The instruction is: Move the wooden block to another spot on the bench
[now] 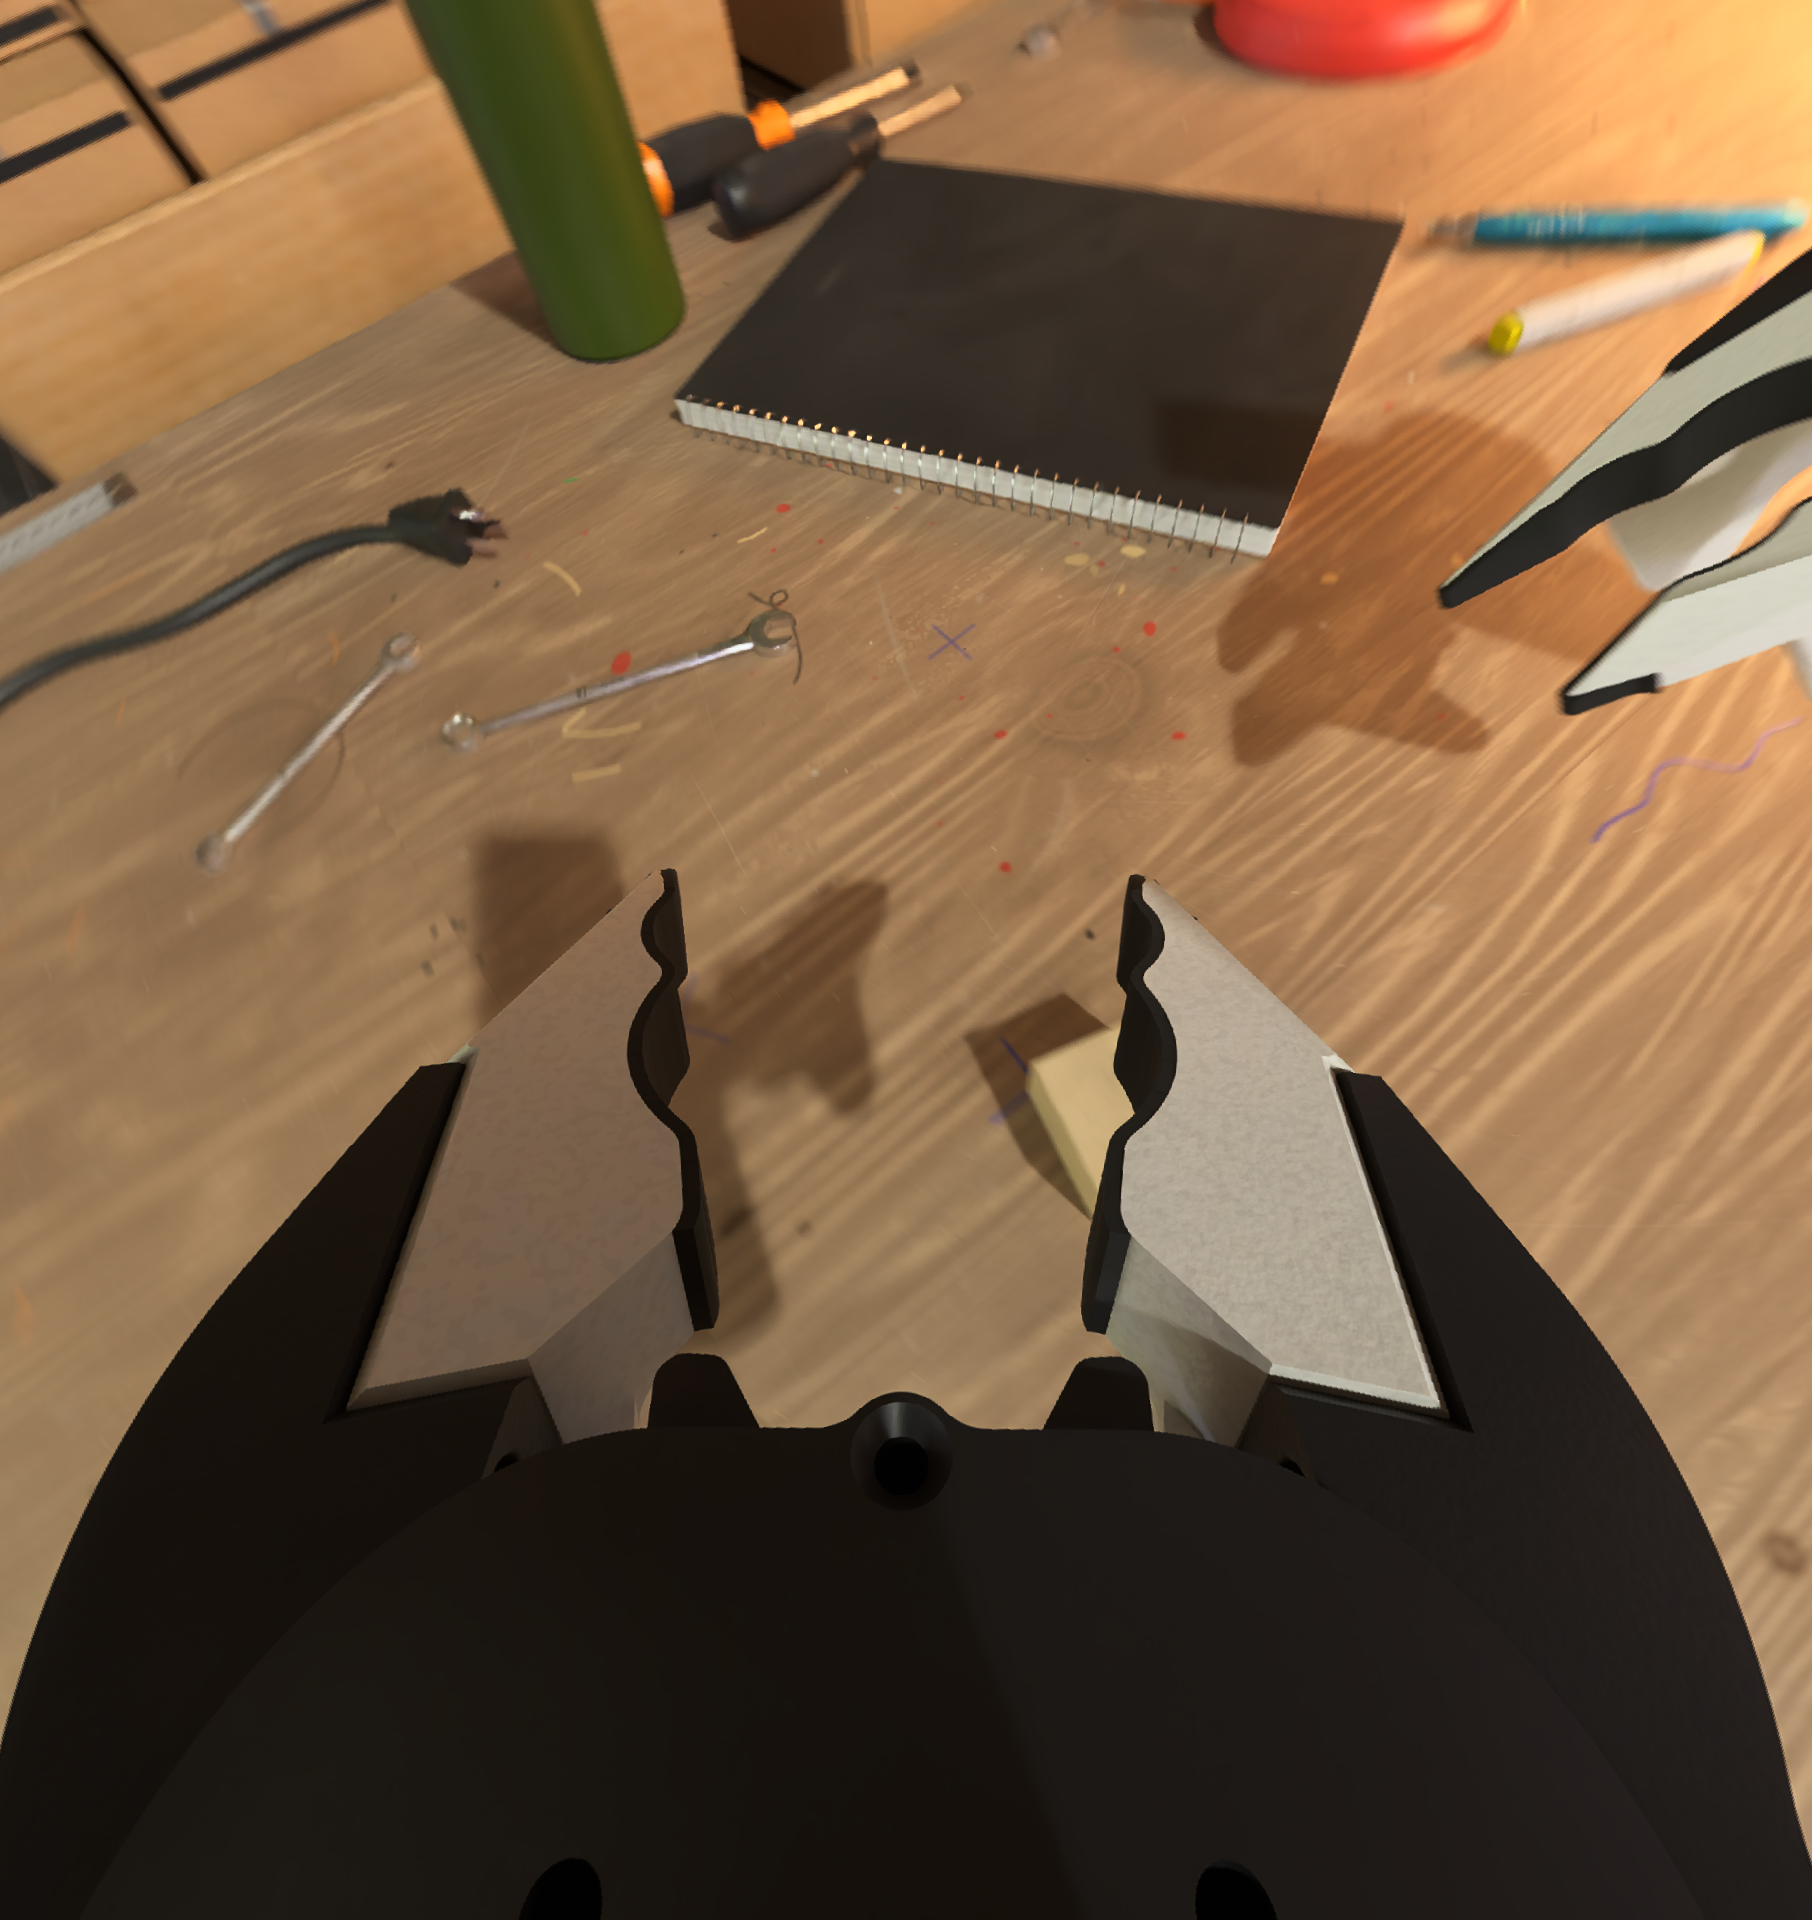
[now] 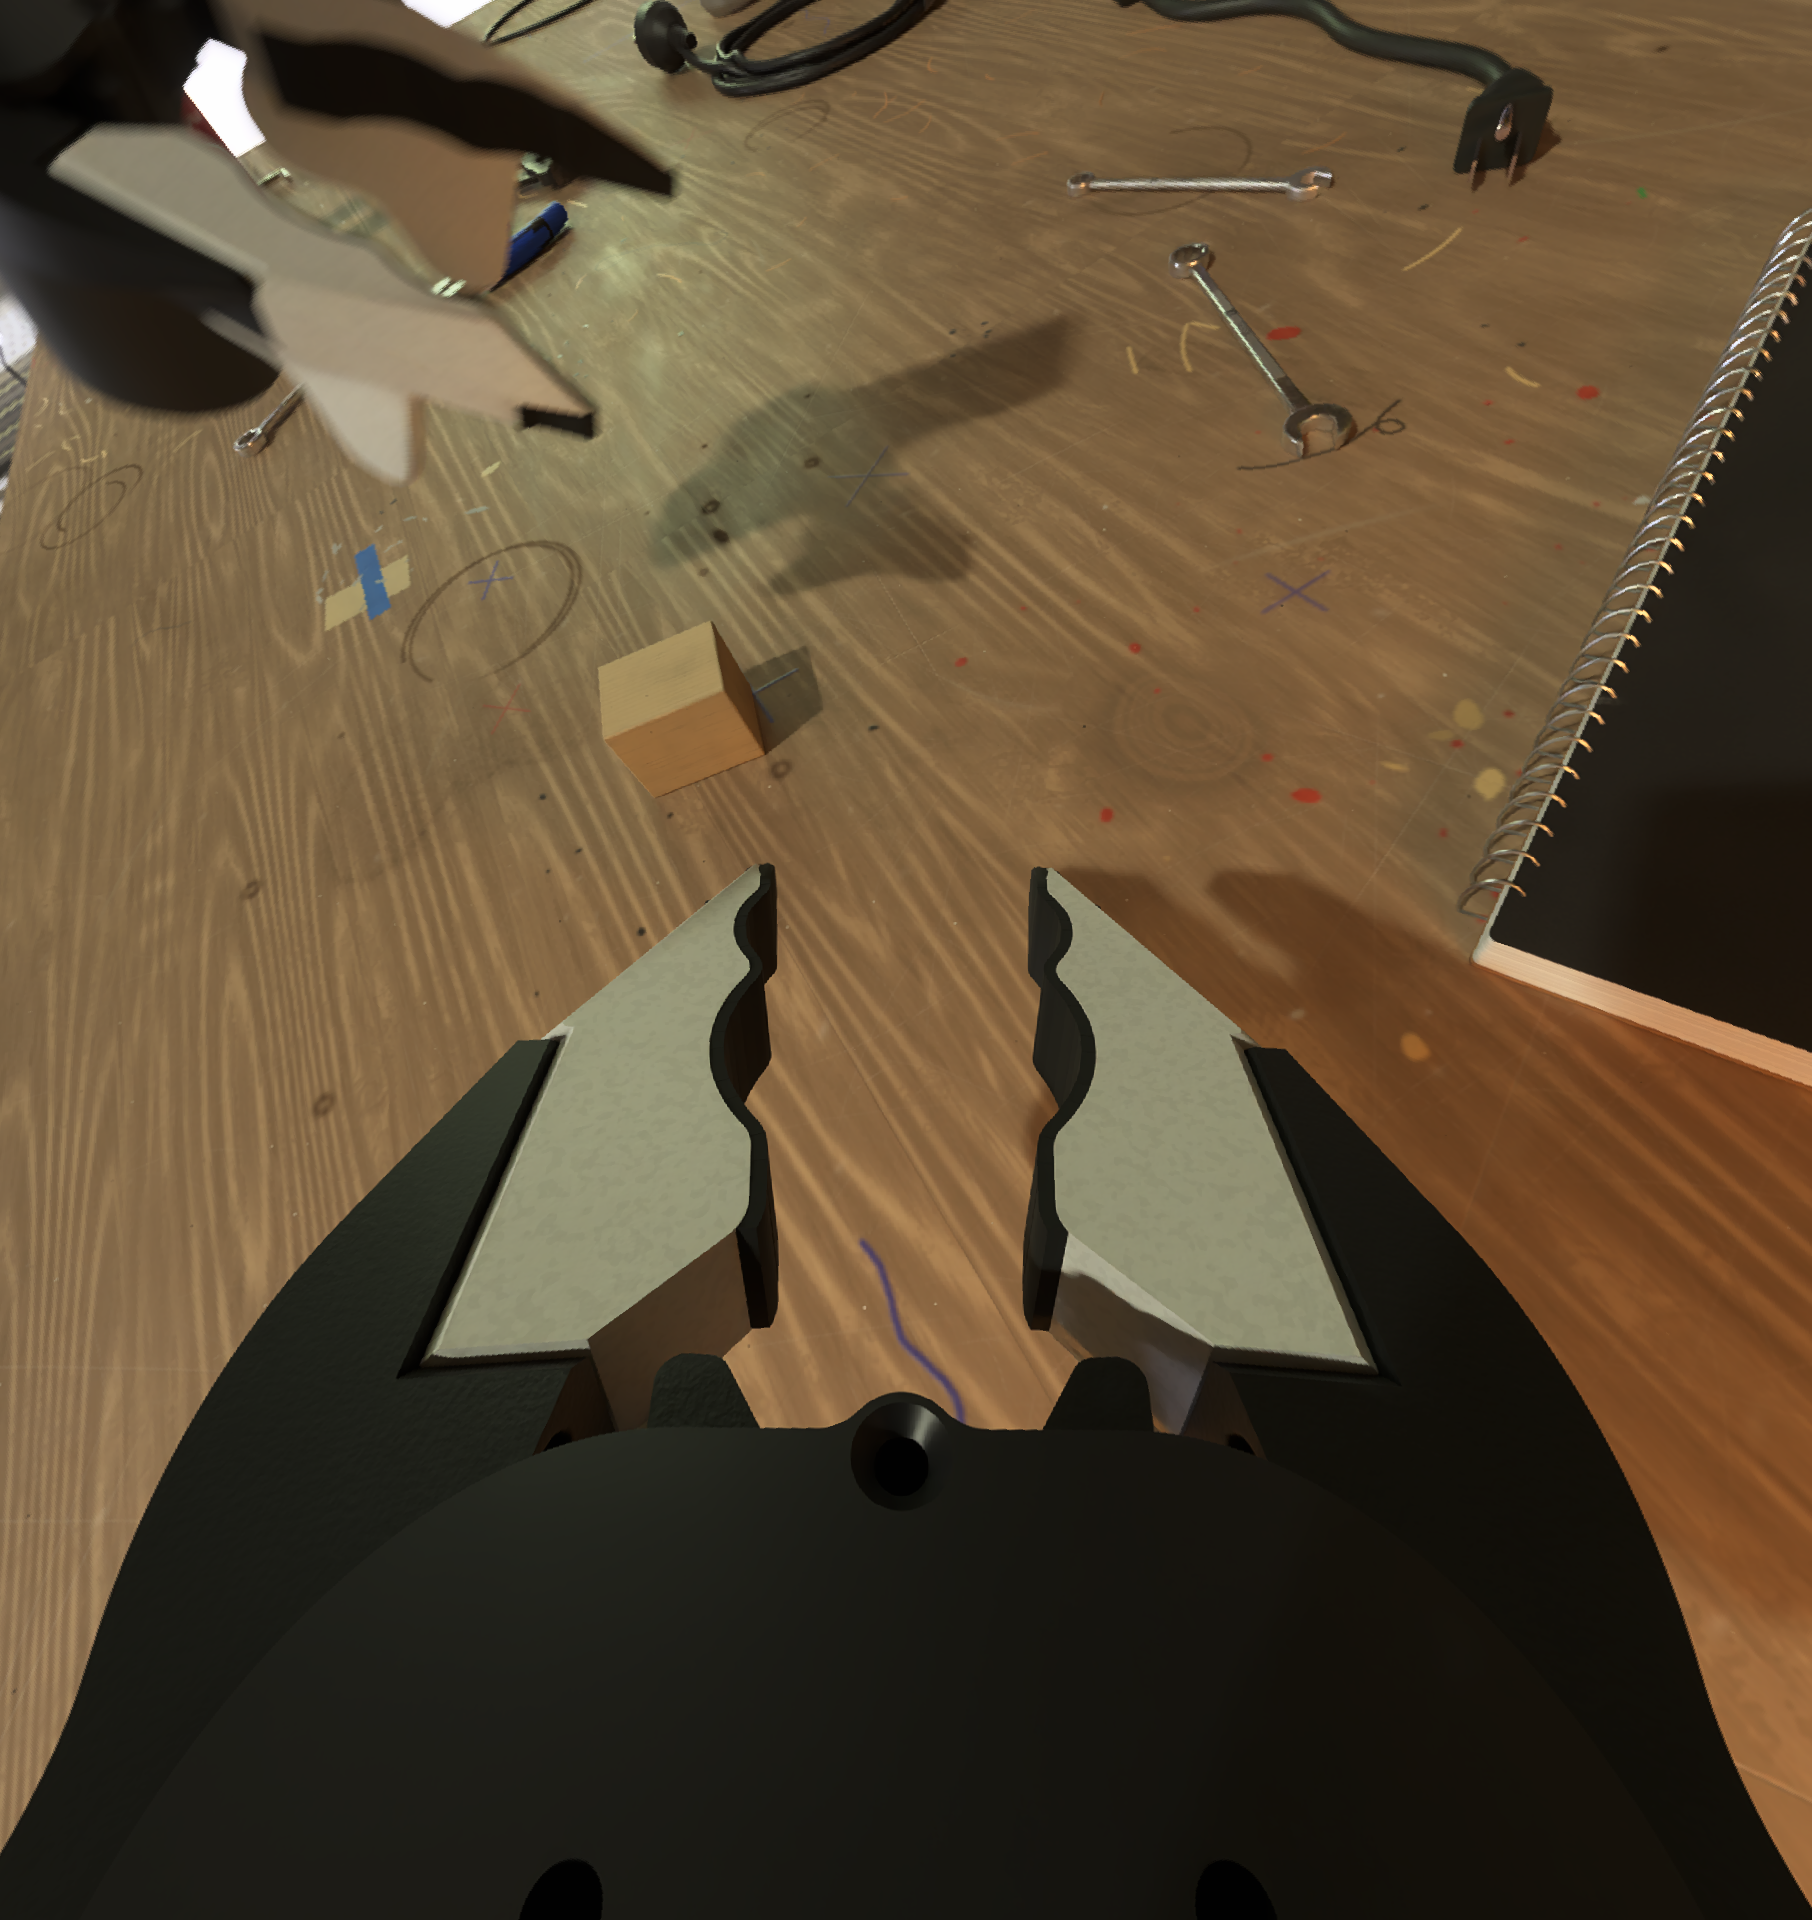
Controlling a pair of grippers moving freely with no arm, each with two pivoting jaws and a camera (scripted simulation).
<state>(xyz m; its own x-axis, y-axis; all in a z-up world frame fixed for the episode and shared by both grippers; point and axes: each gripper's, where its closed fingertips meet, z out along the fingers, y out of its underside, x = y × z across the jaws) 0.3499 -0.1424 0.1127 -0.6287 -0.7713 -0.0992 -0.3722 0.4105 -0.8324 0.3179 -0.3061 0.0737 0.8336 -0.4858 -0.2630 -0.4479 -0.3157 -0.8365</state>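
Note:
The wooden block (image 2: 678, 707) is a small pale cube resting on the bench. In the left wrist view the block (image 1: 1073, 1112) lies below my left gripper (image 1: 902, 894), partly hidden behind the right finger (image 1: 1234, 1122). My left gripper is open and empty, hovering above the bench. It also shows in the right wrist view (image 2: 611, 312) at the upper left, above and beyond the block. My right gripper (image 2: 902, 883) is open and empty, a short way in front of the block. It shows at the right edge of the left wrist view (image 1: 1504, 649).
A black spiral notebook (image 1: 1047, 343) lies beyond the block. Two spanners (image 1: 621, 681) (image 1: 304, 753), a black power cord with plug (image 1: 434, 525), a green cylinder (image 1: 559, 177), screwdrivers (image 1: 788, 156), pens (image 1: 1619, 223) and a red object (image 1: 1359, 31) lie on the bench. Cardboard boxes (image 1: 102, 156) stand at the back left.

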